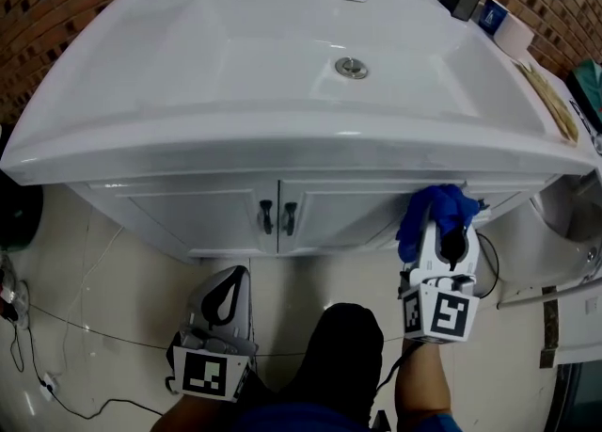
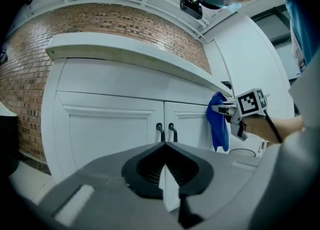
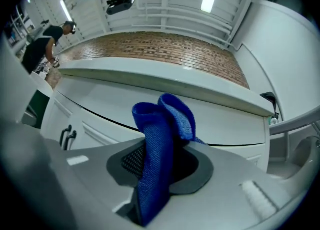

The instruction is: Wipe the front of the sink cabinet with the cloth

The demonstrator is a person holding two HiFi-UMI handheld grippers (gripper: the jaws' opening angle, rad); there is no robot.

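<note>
Blue mesh cloth (image 3: 159, 149): pinched between the jaws of the right gripper, its folded top standing above them.
Right gripper (image 1: 442, 225): closed on the cloth, near the right door of the white sink cabinet (image 1: 207, 218), right of frame.
Left gripper (image 1: 235, 280): jaws together, nothing between, lower left.

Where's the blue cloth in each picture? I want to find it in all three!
Head view: the blue cloth is at the lower right, in front of the cabinet, just under the sink rim.
Left gripper view: the blue cloth hangs right of the middle.
Right gripper view: the blue cloth is in the middle, pinched between the jaws.
Shared landmark: the two dark door handles, always left of the cloth.
</note>
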